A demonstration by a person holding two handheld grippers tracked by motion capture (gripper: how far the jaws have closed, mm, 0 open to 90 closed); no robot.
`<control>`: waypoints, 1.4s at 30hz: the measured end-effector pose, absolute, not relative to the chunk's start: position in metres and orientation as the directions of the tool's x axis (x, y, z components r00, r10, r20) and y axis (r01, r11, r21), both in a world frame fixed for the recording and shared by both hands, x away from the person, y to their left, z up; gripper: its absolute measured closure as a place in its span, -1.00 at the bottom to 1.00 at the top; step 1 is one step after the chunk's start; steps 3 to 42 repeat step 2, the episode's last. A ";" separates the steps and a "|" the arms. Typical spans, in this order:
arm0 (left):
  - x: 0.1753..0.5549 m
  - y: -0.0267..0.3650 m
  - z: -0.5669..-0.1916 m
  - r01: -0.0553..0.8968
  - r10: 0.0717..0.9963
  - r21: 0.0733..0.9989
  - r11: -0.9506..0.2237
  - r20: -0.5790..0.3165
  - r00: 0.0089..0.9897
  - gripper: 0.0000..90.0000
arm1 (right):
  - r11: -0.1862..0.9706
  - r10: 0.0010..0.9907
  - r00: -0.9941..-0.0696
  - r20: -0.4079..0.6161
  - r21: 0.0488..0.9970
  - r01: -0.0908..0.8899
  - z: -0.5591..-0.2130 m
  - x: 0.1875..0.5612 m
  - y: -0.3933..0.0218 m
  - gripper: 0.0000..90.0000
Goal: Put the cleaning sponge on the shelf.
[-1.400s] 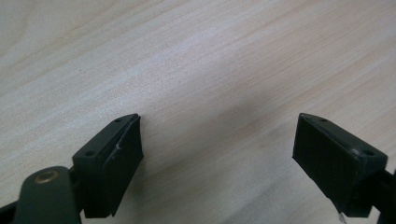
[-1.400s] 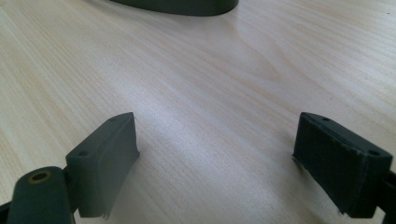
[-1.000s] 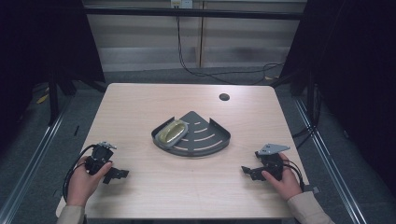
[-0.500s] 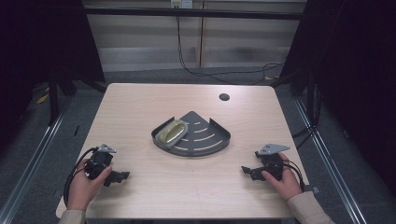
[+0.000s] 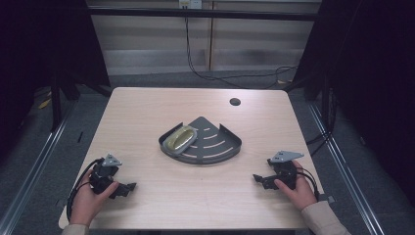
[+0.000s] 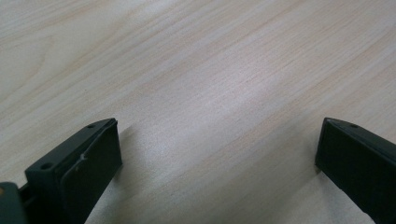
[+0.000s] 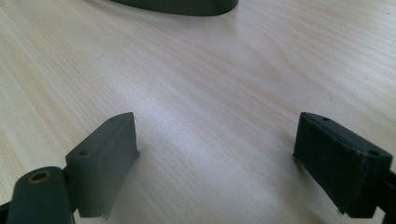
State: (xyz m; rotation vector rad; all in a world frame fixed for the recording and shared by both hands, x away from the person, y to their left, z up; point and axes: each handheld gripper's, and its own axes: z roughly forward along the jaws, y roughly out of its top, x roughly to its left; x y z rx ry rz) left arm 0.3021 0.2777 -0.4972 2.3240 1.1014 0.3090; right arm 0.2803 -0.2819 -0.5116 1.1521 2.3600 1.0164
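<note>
Pale wooden table (image 5: pixel 147 122), round dark hole (image 5: pixel 235 102) near its far edge

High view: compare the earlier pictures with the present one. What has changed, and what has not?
The left gripper has just been opening its jaws; they now stand wide with nothing between them, over bare table. The right gripper, the dark corner tray and the yellow-green piece in it stayed put.
</note>
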 end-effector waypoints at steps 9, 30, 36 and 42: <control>0.302 0.277 -0.497 0.647 0.773 0.565 -0.513 -0.025 0.634 -1.00 | 0.420 0.783 -0.621 0.020 0.720 0.553 -0.512 0.280 -0.282 -0.71; 0.302 0.277 -0.497 0.647 0.773 0.565 -0.513 -0.025 0.634 -1.00 | 0.420 0.783 -0.621 0.020 0.720 0.553 -0.512 0.280 -0.282 -0.71; 0.302 0.277 -0.497 0.647 0.773 0.565 -0.513 -0.025 0.634 -1.00 | 0.420 0.783 -0.621 0.020 0.720 0.553 -0.512 0.280 -0.282 -0.71; 0.302 0.277 -0.497 0.647 0.773 0.565 -0.513 -0.025 0.634 -1.00 | 0.420 0.783 -0.621 0.020 0.720 0.553 -0.512 0.280 -0.282 -0.71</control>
